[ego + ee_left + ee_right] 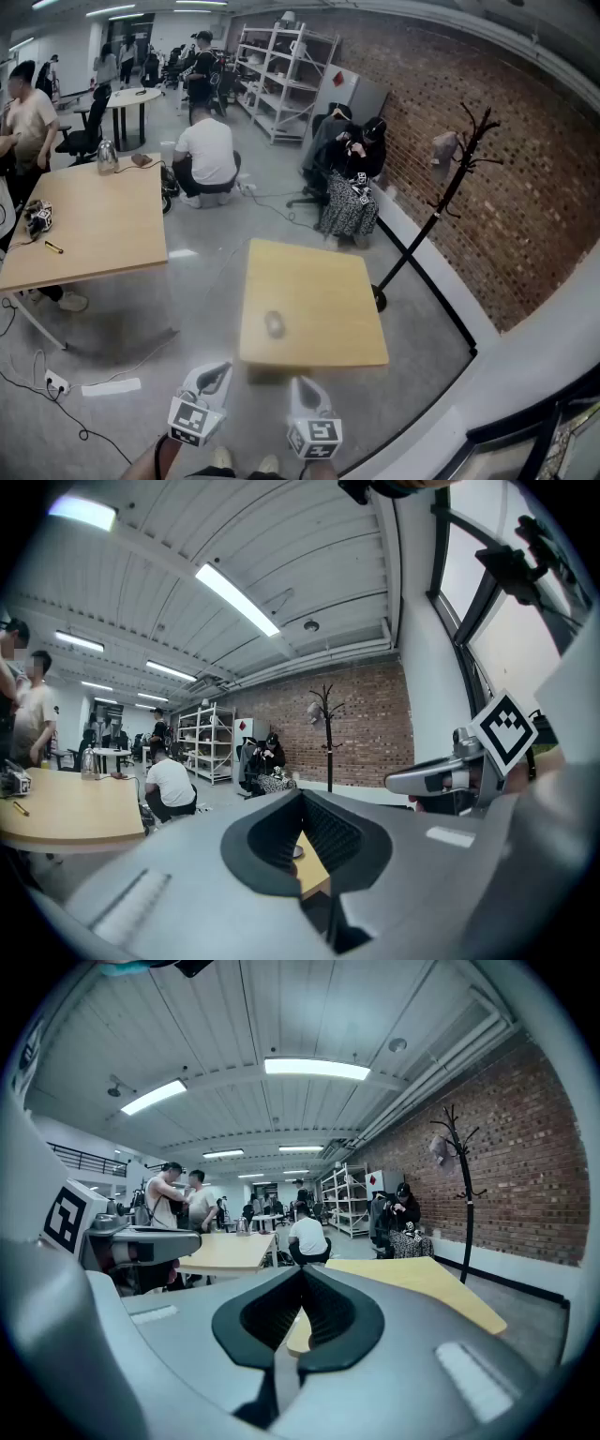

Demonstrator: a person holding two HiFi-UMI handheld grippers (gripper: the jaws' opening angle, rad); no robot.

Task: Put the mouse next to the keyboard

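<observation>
The mouse (274, 324) sits on the small square table (323, 281), on its near left part. Nothing is touching it. Both grippers are held low, just in front of the near edge of that table. The left gripper (212, 378) has its jaws pressed together with nothing between them. The right gripper (305, 390) is just beside it, and its jaws are pressed together and empty too. A bigger table (94, 225) stands far off on the left.
</observation>
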